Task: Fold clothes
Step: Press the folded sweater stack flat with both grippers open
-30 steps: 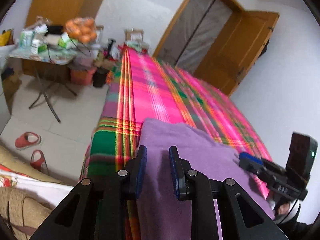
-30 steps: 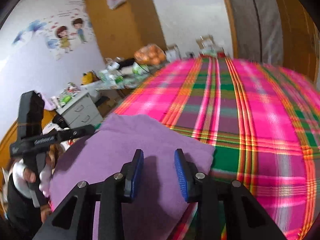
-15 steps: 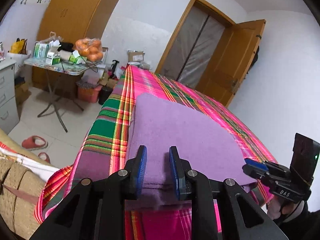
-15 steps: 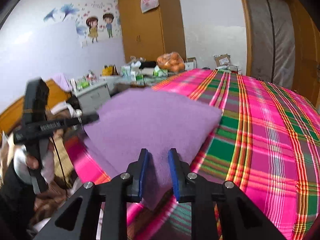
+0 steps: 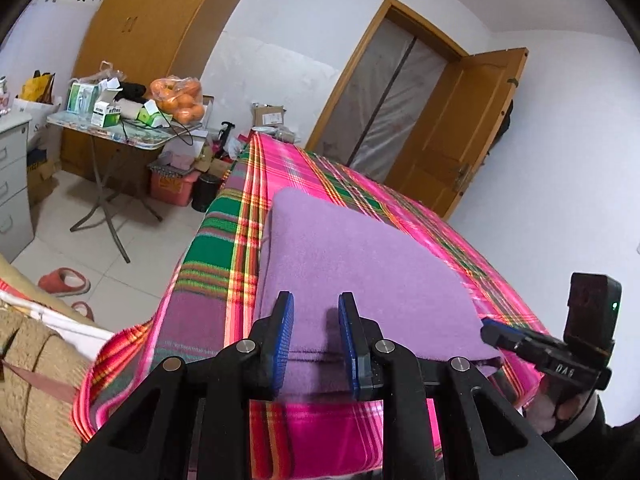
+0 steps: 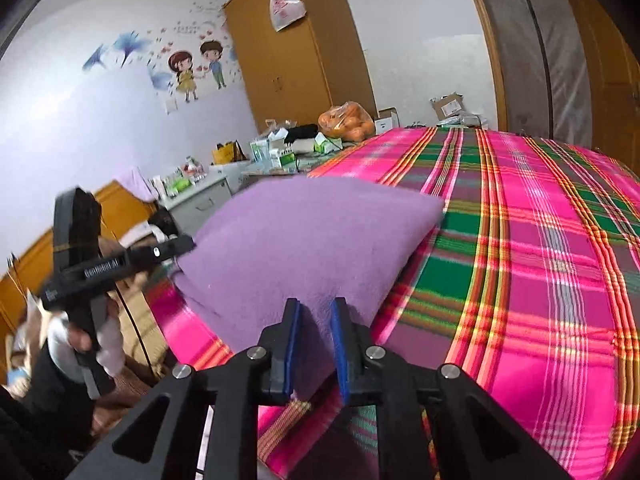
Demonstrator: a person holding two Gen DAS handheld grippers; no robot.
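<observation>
Right at the bed's near edge, the left gripper [image 5: 314, 336] has its jaws narrowly apart astride the purple cloth's [image 5: 360, 264] near hem, though I cannot tell if it grips. The right gripper [image 6: 316, 344] pinches the cloth's other corner tight. Ahead of both, the plaid bedspread [image 6: 540, 240] stretches bare. Leftward stands a folding table [image 5: 120, 136] bearing a bag of oranges [image 5: 178, 98] and boxes.

Black left gripper [image 5: 313, 334]; blue-padded jaws; silver screws; black right gripper [image 6: 315, 334] alike
</observation>
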